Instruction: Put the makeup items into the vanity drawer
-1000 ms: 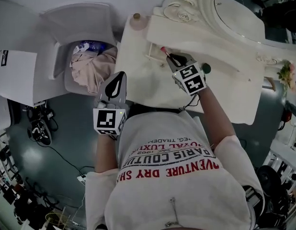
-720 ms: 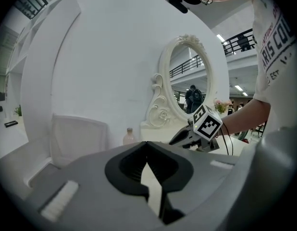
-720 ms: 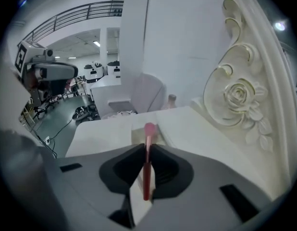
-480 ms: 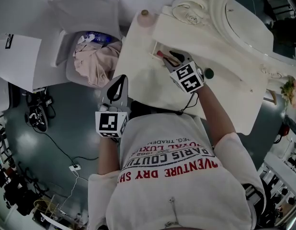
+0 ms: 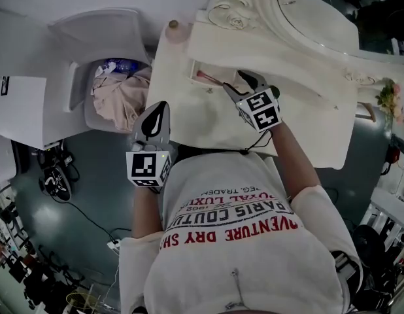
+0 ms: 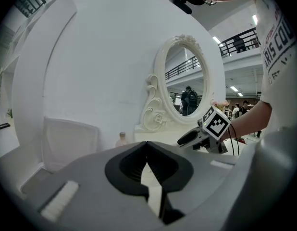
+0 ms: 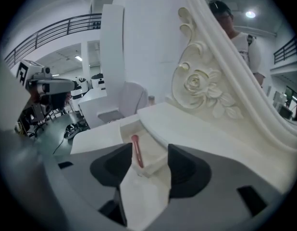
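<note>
Red makeup stick (image 7: 136, 150) lying in open vanity drawer (image 7: 151, 146), right gripper (image 5: 238, 82) jaws just opened, empty, left gripper (image 5: 163, 107) jaws together

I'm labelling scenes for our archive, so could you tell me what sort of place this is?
Probably a mock dressing corner set up inside a large hall: a white vanity with an ornate mirror, yet balcony railings run overhead.

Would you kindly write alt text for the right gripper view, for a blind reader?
The right gripper, its jaws just opened and empty, points at a red makeup stick lying in the open white vanity drawer. A carved rose mirror frame rises at right.
</note>
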`<state>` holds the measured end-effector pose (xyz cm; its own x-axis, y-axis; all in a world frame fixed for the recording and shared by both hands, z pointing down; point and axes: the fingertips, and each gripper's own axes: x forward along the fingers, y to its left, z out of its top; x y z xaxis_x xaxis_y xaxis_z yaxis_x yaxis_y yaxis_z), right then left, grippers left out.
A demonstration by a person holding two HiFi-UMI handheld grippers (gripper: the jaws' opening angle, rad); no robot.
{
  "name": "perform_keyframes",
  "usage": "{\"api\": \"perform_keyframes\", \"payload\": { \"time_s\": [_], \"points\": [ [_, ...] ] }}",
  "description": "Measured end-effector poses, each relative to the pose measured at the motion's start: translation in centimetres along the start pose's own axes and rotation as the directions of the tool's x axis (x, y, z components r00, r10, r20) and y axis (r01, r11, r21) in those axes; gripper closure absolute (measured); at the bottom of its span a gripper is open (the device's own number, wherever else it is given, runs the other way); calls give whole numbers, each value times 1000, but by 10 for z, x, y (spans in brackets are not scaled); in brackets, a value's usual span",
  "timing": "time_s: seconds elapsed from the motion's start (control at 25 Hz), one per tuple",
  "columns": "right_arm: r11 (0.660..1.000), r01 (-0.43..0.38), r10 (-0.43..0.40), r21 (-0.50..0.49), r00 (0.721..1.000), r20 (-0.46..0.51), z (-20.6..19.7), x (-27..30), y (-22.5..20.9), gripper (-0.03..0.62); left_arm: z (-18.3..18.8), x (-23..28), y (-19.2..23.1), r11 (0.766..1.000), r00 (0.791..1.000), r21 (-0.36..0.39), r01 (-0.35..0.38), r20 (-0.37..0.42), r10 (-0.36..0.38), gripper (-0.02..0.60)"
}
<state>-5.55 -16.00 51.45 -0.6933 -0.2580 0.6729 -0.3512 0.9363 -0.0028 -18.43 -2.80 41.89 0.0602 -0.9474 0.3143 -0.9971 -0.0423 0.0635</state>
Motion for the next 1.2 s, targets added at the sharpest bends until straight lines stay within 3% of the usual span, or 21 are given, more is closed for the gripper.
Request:
{"api": "perform_keyframes", "payload": {
  "time_s": [0.28,0.56,0.88,1.2],
  "points": [
    [975,165,-159,149,986,-52,-64,-54,-53,388,10,48,-45,985,986,38,167,-7,-167,571],
    [937,259,-226,234,961,-157,-129,-77,-92,388,12,85,-92,962,965,71,263,-38,-261,571],
    [913,282,-222,294,950,-221,-162,-61,-110,379,14,103,-104,960,964,96,264,-72,-258,571],
    [924,273,-196,268,939,-281,-172,-44,-109,379,6,109,-106,963,964,78,256,-92,-249,571]
  ]
}}
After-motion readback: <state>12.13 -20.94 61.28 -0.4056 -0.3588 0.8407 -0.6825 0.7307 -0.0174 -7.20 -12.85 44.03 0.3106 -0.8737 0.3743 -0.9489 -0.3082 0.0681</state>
